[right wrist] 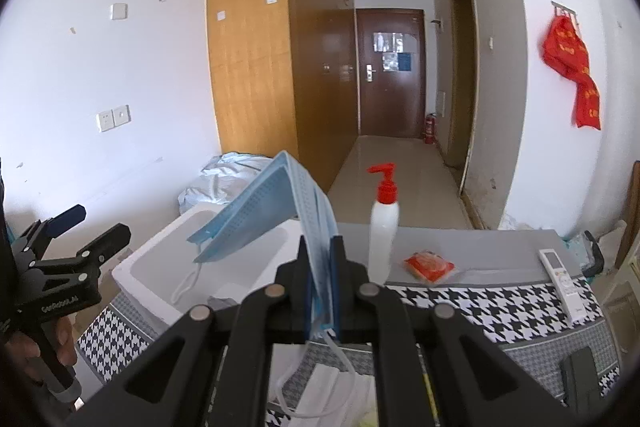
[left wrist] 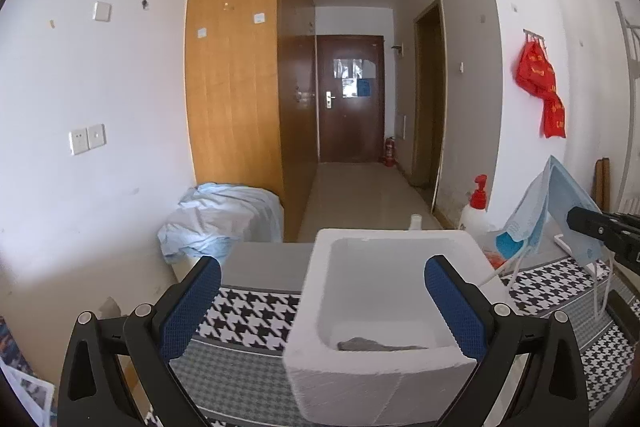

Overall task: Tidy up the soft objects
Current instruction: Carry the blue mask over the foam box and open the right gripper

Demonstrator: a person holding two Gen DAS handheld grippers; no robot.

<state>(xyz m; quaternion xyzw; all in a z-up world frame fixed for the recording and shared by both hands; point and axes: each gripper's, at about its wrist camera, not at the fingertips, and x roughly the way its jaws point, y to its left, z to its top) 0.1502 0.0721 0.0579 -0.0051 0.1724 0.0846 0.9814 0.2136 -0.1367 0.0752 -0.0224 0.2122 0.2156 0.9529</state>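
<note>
While the right gripper [right wrist: 320,283] clamps blue face masks [right wrist: 280,203] above the white box [right wrist: 160,267], the left gripper [left wrist: 322,301] hovers, fingers apart.

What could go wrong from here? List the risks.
1. The right tongs pinch only one end of the blue face masks; the fanned-out stack could slip apart before reaching the white foam box.
2. The dangling ear loops may snag the box rim.
3. Swinging right could topple the pump bottle.
</note>
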